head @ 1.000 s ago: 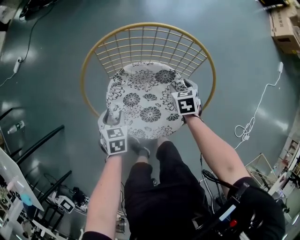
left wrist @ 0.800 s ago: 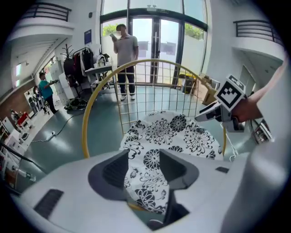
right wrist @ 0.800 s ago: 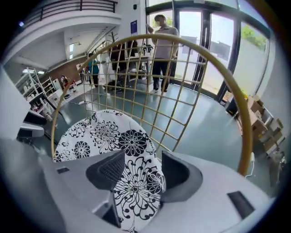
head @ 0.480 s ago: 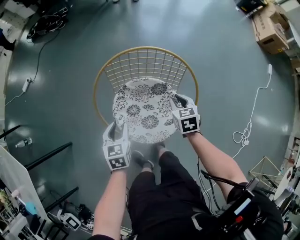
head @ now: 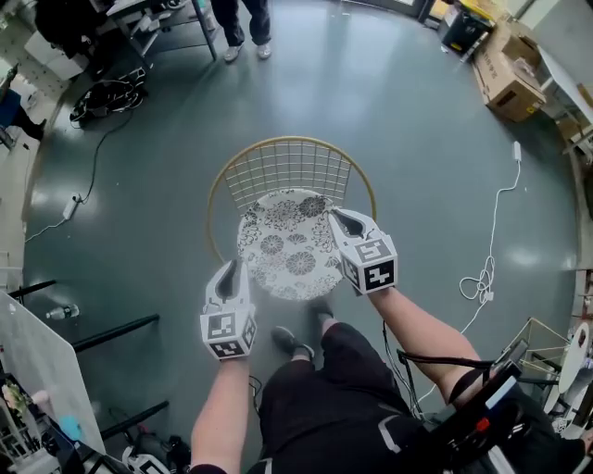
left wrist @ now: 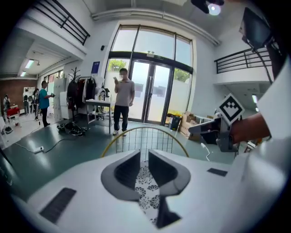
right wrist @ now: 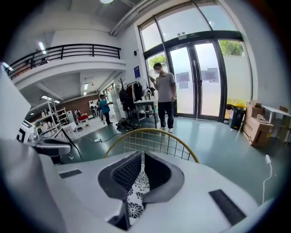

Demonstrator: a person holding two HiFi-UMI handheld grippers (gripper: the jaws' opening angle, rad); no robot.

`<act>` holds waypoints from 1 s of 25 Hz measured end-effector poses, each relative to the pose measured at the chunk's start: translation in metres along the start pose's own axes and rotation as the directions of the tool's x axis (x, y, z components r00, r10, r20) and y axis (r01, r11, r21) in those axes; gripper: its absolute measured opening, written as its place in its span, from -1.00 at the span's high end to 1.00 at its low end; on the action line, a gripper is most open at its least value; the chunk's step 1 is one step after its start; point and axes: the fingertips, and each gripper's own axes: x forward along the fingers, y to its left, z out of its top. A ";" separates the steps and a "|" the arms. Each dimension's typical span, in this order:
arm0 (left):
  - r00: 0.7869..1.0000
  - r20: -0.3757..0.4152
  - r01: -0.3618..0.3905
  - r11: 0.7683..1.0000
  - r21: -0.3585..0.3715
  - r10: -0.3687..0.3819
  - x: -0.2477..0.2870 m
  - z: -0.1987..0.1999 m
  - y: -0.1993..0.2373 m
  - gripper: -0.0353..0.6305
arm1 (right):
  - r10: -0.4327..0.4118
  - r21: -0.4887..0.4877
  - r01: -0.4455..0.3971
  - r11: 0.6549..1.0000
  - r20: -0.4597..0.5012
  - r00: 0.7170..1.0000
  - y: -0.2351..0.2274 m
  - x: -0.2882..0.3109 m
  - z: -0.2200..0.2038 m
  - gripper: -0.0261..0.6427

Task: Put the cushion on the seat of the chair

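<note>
The round white cushion with black flower print (head: 283, 245) lies flat on the seat of the gold wire chair (head: 289, 141). Both grippers hang above it, clear of it. My left gripper (head: 229, 274) is over the cushion's near left edge; its jaws have just been closing, a narrow gap remains, and nothing is between them. My right gripper (head: 339, 216) is over the right edge, its jaws also just closing and almost together, empty. Through each gap the cushion (left wrist: 146, 191) (right wrist: 138, 187) shows far below, with the chair back (left wrist: 142, 136) (right wrist: 154, 142) beyond.
A person (head: 243, 23) stands beyond the chair, near a table. Cardboard boxes (head: 508, 81) sit at the far right. A white cable (head: 488, 255) coils on the floor to the right. Black rack bars (head: 104, 331) lie at the left. My own feet (head: 295, 343) are just before the chair.
Both grippers have risen off the cushion and their jaws have closed from wide open. The cushion stays on the seat. The head view has lifted, so the chair looks smaller.
</note>
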 end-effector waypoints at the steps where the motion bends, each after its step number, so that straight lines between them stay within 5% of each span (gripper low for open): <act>1: 1.000 0.026 0.003 1.000 -0.002 -0.003 -0.008 0.010 -0.001 0.72 | 0.009 0.002 -0.009 1.000 0.017 1.000 0.006 -0.009 0.008 0.83; 10: 0.982 0.182 0.058 0.997 -0.042 -0.049 -0.078 0.076 -0.016 0.87 | 0.070 0.010 -0.072 0.997 0.137 0.988 0.050 -0.075 0.063 0.84; 17: 0.932 0.343 0.129 0.992 0.000 -0.121 -0.131 0.126 -0.023 0.87 | 0.083 0.012 -0.088 0.996 0.227 0.970 0.071 -0.103 0.102 0.86; 25: 0.911 0.381 0.163 0.986 0.025 -0.160 -0.165 0.155 -0.038 0.87 | 0.116 -0.039 -0.110 0.993 0.265 0.957 0.092 -0.144 0.128 0.89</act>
